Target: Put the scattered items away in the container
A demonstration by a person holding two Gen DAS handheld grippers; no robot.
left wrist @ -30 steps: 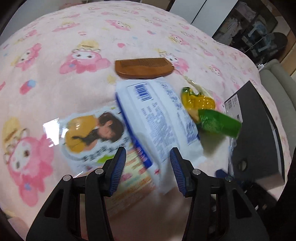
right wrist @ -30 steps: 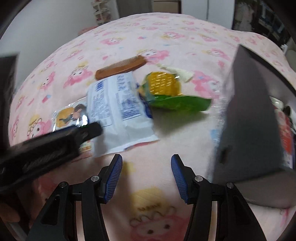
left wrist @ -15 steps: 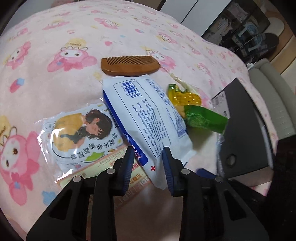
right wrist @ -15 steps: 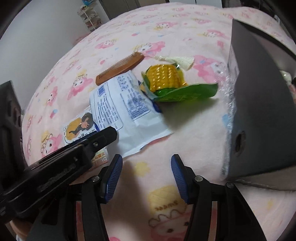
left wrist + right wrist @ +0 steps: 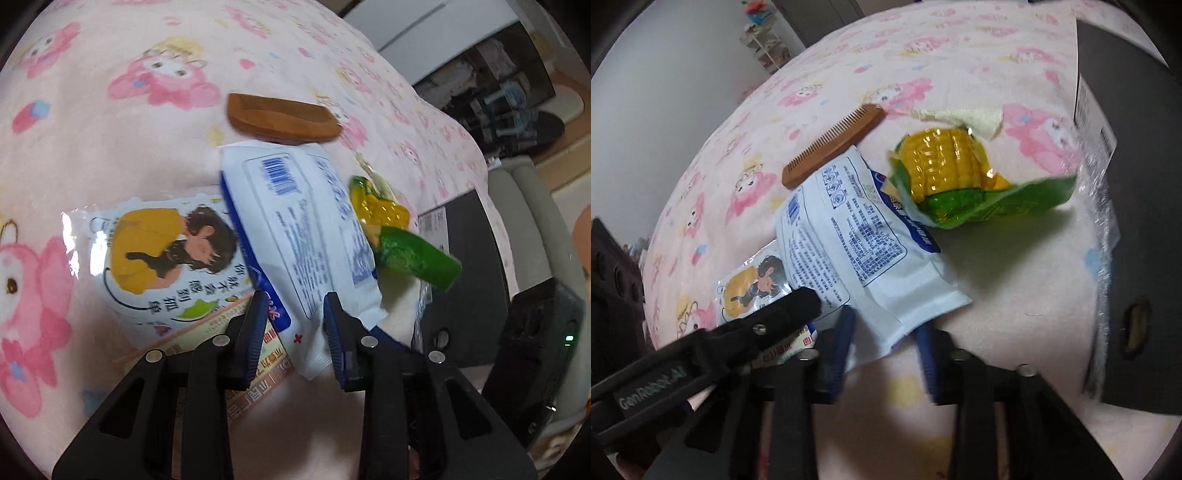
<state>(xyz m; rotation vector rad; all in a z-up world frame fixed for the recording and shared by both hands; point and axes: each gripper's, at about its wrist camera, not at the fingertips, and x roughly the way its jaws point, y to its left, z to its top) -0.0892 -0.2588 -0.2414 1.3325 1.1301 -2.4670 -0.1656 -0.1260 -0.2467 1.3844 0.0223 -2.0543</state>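
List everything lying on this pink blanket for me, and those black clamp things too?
blanket: one, pink with cartoon prints, under everything.
comb: one, brown wood, farthest back.
white packet: one, white and blue with a barcode, in the middle, overlapping the cartoon packet.
cartoon packet: one, white with a yellow figure, left of the white packet.
corn pack: one, yellow cob in green wrap, right of the white packet.
box: one, dark grey, far right.
left gripper: black with blue pads, closed on the white packet's near edge.
right gripper: same colours, jaws just closing on that packet's near corner.
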